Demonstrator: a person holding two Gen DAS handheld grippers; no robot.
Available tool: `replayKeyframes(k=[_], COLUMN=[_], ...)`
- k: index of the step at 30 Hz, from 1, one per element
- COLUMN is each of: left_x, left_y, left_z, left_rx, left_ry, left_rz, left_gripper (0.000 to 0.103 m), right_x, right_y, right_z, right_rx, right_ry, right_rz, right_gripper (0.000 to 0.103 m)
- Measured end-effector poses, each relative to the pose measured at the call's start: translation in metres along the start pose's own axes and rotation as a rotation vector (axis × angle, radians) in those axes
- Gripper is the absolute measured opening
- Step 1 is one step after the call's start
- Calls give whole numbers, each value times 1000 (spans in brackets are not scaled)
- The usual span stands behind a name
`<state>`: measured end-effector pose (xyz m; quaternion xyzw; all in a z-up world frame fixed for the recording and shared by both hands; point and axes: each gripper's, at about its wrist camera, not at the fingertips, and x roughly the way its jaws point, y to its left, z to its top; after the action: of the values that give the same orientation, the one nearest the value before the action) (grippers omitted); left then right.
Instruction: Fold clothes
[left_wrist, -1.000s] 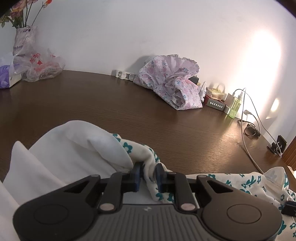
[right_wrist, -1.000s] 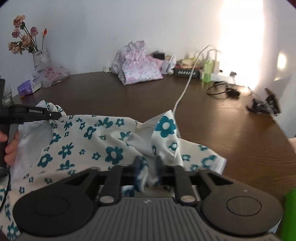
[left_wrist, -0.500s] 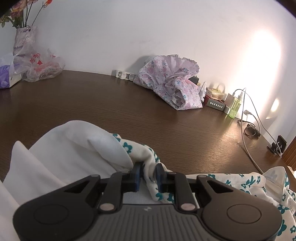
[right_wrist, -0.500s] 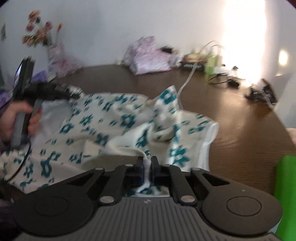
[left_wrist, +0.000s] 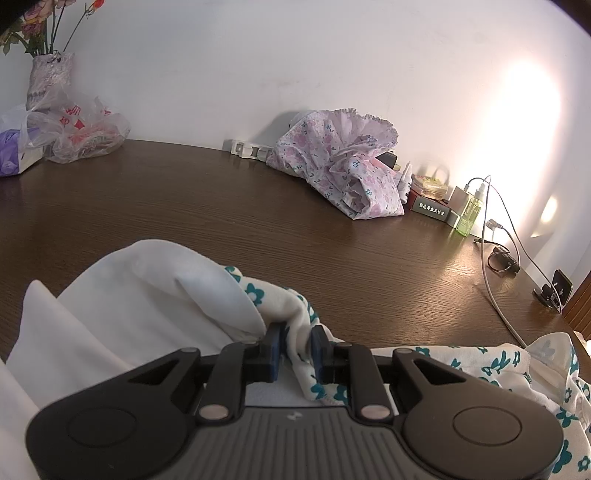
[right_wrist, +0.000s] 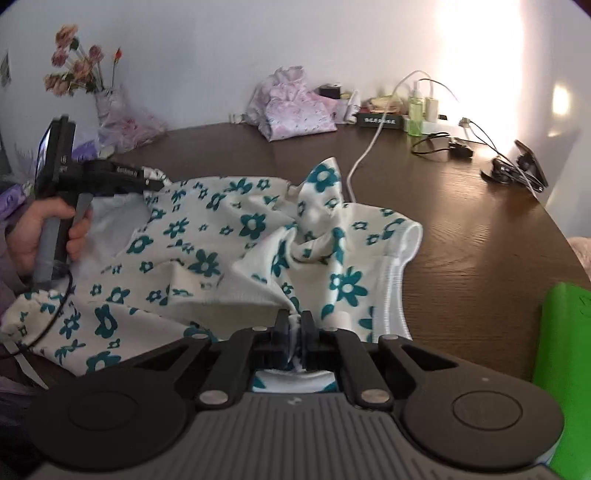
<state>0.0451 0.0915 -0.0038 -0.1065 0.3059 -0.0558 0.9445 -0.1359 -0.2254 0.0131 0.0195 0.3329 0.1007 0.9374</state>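
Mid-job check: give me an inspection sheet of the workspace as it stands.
Surface: dark wooden table, bare in the middle.
Job's things: white garment with teal flowers, crumpled, spread between both grippers.
Clutter: pink floral cloth bundle, green spray bottle, dark box, plastic bags, phone stand.
Grippers: left gripper shut on a garment fold; right gripper has just closed on the garment's near edge.
Cables: white cable runs to the garment; black cable coiled.
Surroundings: white wall, flower vase.

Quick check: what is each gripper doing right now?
Left gripper: shut on the floral garment.
Right gripper: jaws just closed, shut on the same floral garment.
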Motion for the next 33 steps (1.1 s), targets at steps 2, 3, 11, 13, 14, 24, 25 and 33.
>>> replayKeyframes(k=[2,3,11,13,14,24,25,33], left_x=[0,-1,-82,-100,-102,-115,-115,-116], left_y=[0,0,-34,-58,-67,-79,-74,-74], left_z=[0,0,19,3,-10,-98,-100,-97], left_rx=[-2,1,147,271,301,473,464,501], left_ry=[-2,-3,58,92,130,133,123,116], left_rz=[-2,-4,-103,-171,-211,-373,-403,-423], left_gripper=[17,18,47,49,50,48,48,50], right_x=[-9,-13,-10,4,11,22,19,-5], right_y=[1,3,-2,1,4,-16,-27,-17], right_z=[3,5,16,14,13,15,15,4], right_rx=[-1,-6,125,156,168,348,419,216], right_ry=[-35,-54,-12,29,34,34,30,2], right_rz=[10,23,259,293,317,324,342,197], right_gripper=[19,30,35,35,35,1,1,12])
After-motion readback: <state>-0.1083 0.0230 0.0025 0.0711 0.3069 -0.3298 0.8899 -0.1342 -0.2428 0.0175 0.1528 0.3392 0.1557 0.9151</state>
